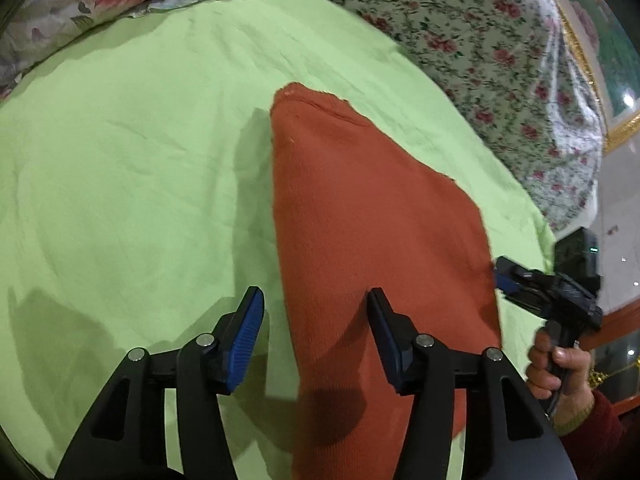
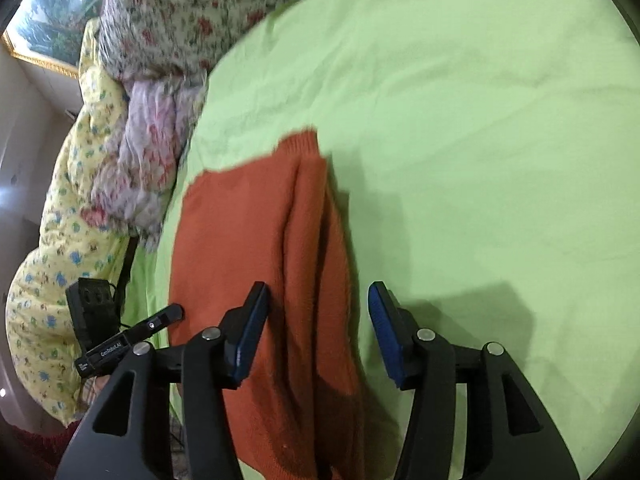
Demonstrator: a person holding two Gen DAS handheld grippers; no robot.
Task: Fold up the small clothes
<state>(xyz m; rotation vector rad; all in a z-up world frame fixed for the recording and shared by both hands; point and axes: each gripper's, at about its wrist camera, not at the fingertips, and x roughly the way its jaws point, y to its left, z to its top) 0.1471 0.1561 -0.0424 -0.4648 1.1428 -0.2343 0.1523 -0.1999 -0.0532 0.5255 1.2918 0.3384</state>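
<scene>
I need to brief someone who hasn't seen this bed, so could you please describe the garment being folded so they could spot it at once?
Start with the bed, covered by a light green sheet, with flowered bedding heaped along its edge. On the sheet lies an orange-red knitted garment, folded lengthwise into a long strip with a ribbed hem. It is the only plain, unpatterned rust-coloured cloth there.

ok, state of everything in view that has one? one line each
Rust-orange knitted garment: folded lengthwise, lying on the bed, released, ribbed hem at the far end.
Left gripper: open, straddling the garment's edge, pads not pressing.
Right gripper: open above the garment's fold, pads not pressing.
Light green bedsheet: spread out, lightly wrinkled.
Floral quilt: bunched at the bed's far side.
</scene>
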